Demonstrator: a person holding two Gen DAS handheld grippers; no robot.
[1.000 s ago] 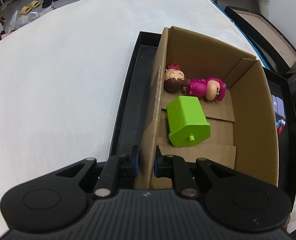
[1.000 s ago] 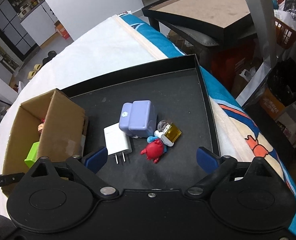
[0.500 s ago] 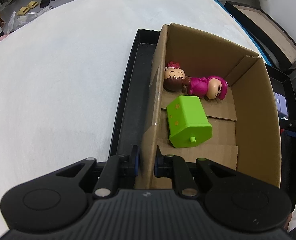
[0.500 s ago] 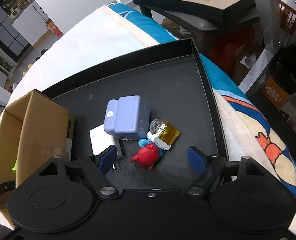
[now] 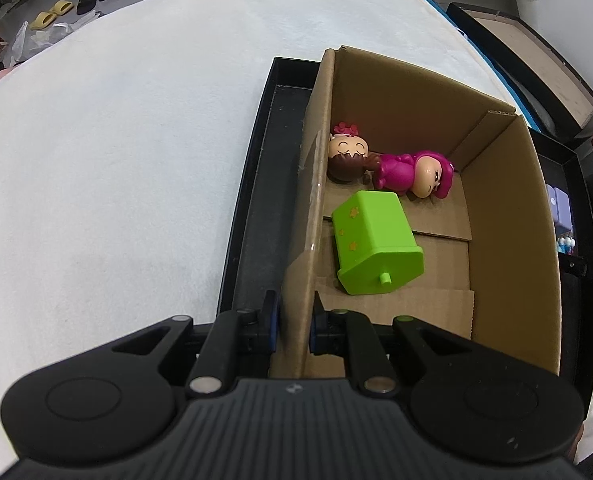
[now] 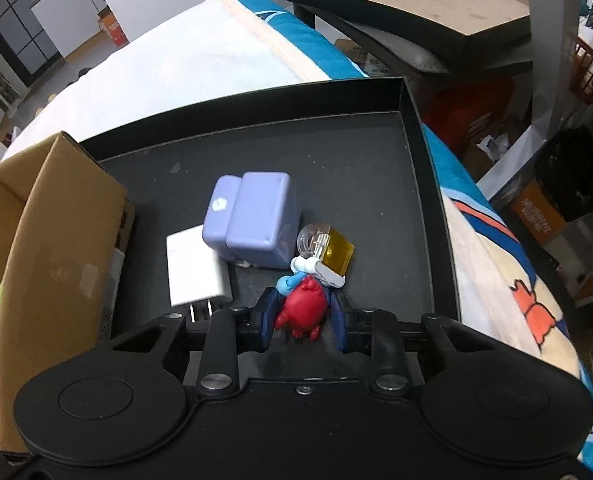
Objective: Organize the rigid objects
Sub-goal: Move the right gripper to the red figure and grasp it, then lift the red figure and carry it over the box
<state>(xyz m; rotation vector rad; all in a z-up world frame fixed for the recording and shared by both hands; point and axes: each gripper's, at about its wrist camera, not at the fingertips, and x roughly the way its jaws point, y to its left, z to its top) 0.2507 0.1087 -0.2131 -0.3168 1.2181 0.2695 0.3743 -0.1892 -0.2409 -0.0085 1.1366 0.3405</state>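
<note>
A red toy figure [image 6: 301, 307] is pinched between the blue pads of the right gripper [image 6: 302, 312] on the floor of a black tray [image 6: 416, 128]. The jaws have just been closing, and the toy now sits between them with a pad at each flank. The toy lies directly at the gripper's tips, at six o'clock in the right wrist view. Its body runs roughly from six to twelve o'clock, in line with the fingers, with its small feet turned toward the camera. A blue-and-white figurine [image 6: 300, 270] touches it at twelve o'clock. An amber block with a clear knob [image 6: 330, 250] lies just beyond, at one o'clock. A lavender charger [image 6: 252, 220] and a white plug adapter [image 6: 194, 268] rest at eleven and ten o'clock.

The cardboard box [image 5: 508, 216] stands at nine o'clock of the held toy, in the same tray. Its near-left wall is clamped by the left gripper [image 5: 294, 322], whose pads are seen pressed on either face of the card. A green toy bin [image 5: 376, 244] lying on its side and two dolls [image 5: 392, 166] are already held inside.

The box is judged to be the destination. The coming move is therefore judged to be a lift clear of the neighbouring figurine, then a carry toward nine o'clock over the box's rim. The right hand is the nearer to the toy, while the box is steadied by the left.
</note>
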